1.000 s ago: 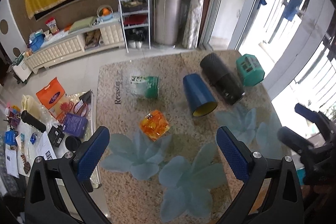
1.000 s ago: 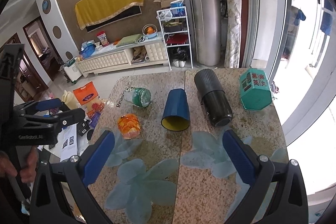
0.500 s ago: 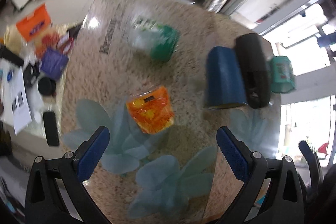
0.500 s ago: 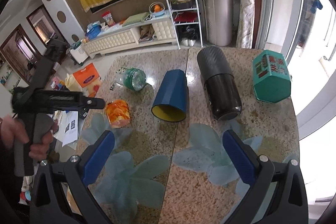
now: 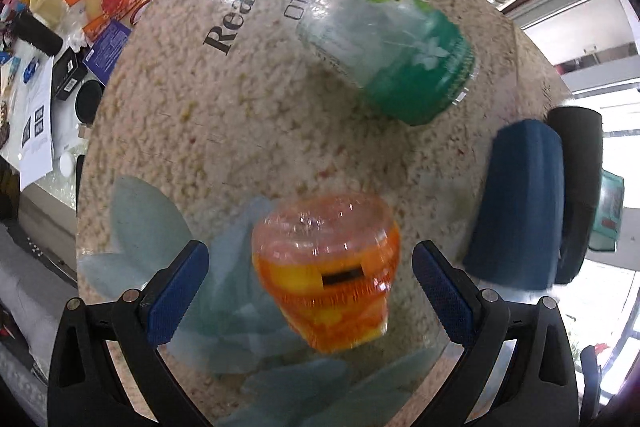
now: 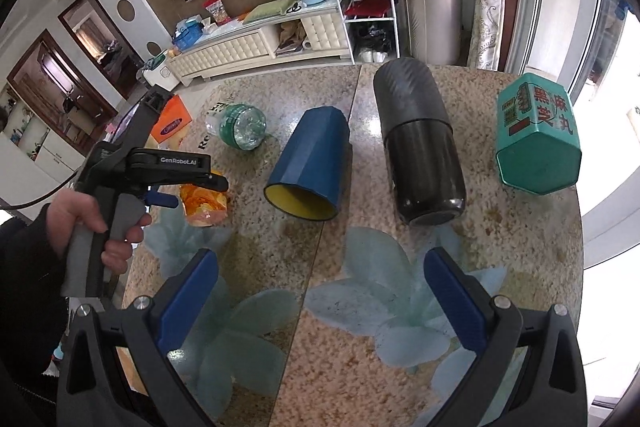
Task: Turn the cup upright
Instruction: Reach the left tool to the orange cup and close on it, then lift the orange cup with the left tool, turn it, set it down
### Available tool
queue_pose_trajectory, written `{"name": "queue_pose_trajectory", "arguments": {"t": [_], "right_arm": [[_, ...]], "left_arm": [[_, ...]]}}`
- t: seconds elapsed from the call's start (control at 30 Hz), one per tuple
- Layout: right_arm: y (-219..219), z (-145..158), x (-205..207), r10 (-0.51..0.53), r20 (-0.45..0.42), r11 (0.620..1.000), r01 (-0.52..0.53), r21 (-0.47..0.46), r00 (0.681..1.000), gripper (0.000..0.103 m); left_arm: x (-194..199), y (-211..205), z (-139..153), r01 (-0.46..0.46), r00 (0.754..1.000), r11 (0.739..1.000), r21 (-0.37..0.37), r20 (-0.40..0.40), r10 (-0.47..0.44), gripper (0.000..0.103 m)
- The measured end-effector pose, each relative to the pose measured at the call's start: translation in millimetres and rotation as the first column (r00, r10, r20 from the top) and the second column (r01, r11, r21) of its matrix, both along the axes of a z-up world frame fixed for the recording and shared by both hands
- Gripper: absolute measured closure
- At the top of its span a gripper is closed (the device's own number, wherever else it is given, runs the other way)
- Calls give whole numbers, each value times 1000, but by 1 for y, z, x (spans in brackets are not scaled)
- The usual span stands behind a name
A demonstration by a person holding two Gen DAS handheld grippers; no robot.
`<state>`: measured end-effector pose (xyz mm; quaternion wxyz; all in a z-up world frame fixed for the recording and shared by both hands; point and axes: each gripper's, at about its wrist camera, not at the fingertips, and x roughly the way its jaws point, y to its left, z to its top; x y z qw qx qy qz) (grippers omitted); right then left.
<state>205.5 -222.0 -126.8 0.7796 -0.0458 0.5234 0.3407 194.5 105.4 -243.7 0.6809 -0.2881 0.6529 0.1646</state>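
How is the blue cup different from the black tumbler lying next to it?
The blue cup is faceted and tapers toward its closed end; the black tumbler is a smooth, rounded cylinder. The blue cup shows an open mouth with a yellow inside, while the black tumbler's near end looks closed. The black tumbler is longer and has a textured upper half; the blue cup is plain. Both lie on their sides on the stone table, near ends facing the right gripper.

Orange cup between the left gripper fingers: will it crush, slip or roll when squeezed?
The orange cup looks like thin clear plastic with a printed wrap, so it probably flexes under a firm squeeze. It lies on its side on the glossy table, so a nudge may roll it. The left gripper is open around it, apparently not yet touching; its glossy surface may slip.
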Motion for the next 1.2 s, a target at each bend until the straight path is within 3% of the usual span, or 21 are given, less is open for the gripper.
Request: {"name": "queue_pose_trajectory", "arguments": {"t": [0.13, 0.23, 0.37, 0.43, 0.63, 0.77, 0.8, 0.93, 1.07, 1.2], "right_arm": [[-4, 0, 2, 5, -6, 1000, -5, 0, 1000, 0], [-9, -2, 4, -4, -12, 1000, 4, 2, 1000, 0], [-11, -1, 7, -11, -13, 1000, 11, 1, 1000, 0], [-13, 0, 6, -16, -10, 1000, 16, 0, 1000, 0], [-17, -1, -1, -41, -11, 999, 41, -6, 999, 0], [-19, 3, -9, -68, -8, 998, 67, -3, 998, 0], [-19, 5, -11, -74, -6, 997, 74, -3, 997, 0], [-32, 14, -25, -138, 7, 990, 138, 17, 990, 0], [-48, 27, -43, -205, 28, 978, 203, 42, 978, 0], [-65, 35, -69, -282, 56, 959, 280, 36, 958, 0]], "left_arm": [[3, 4, -11, -30, 999, 1000, -2, -14, 30, 2], [-1, 6, -18, -51, 998, 999, -13, -29, 51, 16], [-2, 7, -12, -40, 999, 999, 11, 10, 40, 33], [-2, 3, -8, -30, 999, 1000, 0, 14, 30, 33], [-19, -12, -6, 58, 998, 998, -10, 12, -58, 34], [-27, -43, 11, 234, 971, 971, 41, 37, -235, 34], [-29, -56, 20, 313, 947, 948, 63, 49, -316, 34], [-36, -90, 45, 484, 864, 869, 104, 97, -493, 34], [-50, -123, 76, 629, 744, 760, 161, 156, -649, 34], [-66, -148, 83, 729, 638, 659, 183, 164, -752, 34]]}}
